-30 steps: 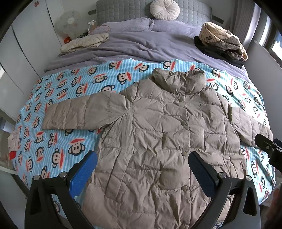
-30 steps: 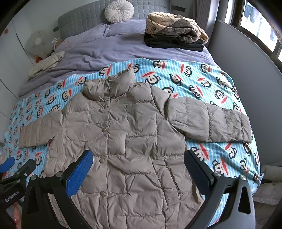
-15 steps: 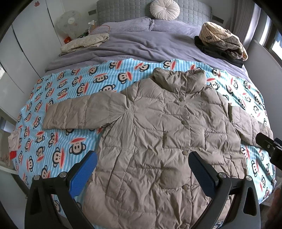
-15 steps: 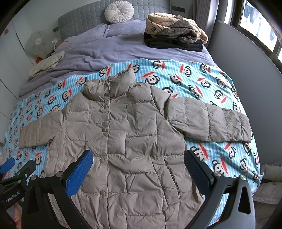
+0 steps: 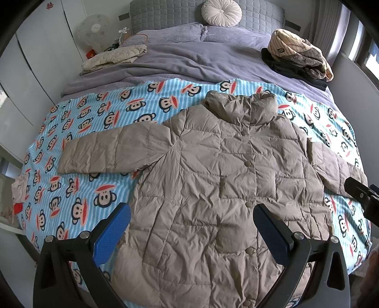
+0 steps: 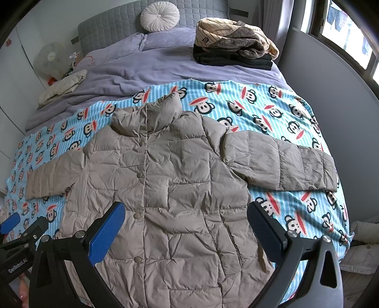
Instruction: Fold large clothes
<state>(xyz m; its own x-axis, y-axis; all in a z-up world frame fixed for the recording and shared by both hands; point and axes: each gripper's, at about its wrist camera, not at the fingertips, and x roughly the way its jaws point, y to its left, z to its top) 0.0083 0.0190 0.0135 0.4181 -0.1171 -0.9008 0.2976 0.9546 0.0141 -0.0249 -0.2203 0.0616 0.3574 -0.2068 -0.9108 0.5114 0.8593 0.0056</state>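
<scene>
item: puffer coat (image 5: pixel 213 189), taupe, quilted, snap-buttoned. it is lying face up and spread flat on the monkey-print blanket (image 5: pixel 78 147) covering the near half of the bed (image 5: pixel 213 64), collar pointing toward the headboard, hem reaching toward the holder at the near edge. its long axis is running straight away from both claws; the sleeves are stretching out to either side, across that axis.

left claw (image 5: pixel 191 227): hovering over the lower left part of the coat, blue pads spread wide, gripping nothing. the left sleeve (image 5: pixel 111 151) is lying forward and to its left, well apart.

right claw (image 6: pixel 186 224): hovering over the lower right part, also spread wide and carrying nothing. the right sleeve (image 6: pixel 279 161) is lying forward and to its right, its cuff nearing the bed's edge.

judgement: each sleeve is sitting nearer its own-side claw, so a first fold inward looks likely to fall to that side's hand.

condition: fabric is looking puffy and wrinkled, front closed, a patch pocket showing low on the front; folds will probably be springing back.

also noted: stacked clothes (image 6: pixel 234 49) and a round cushion (image 6: pixel 160 17) sitting at the far end.
</scene>
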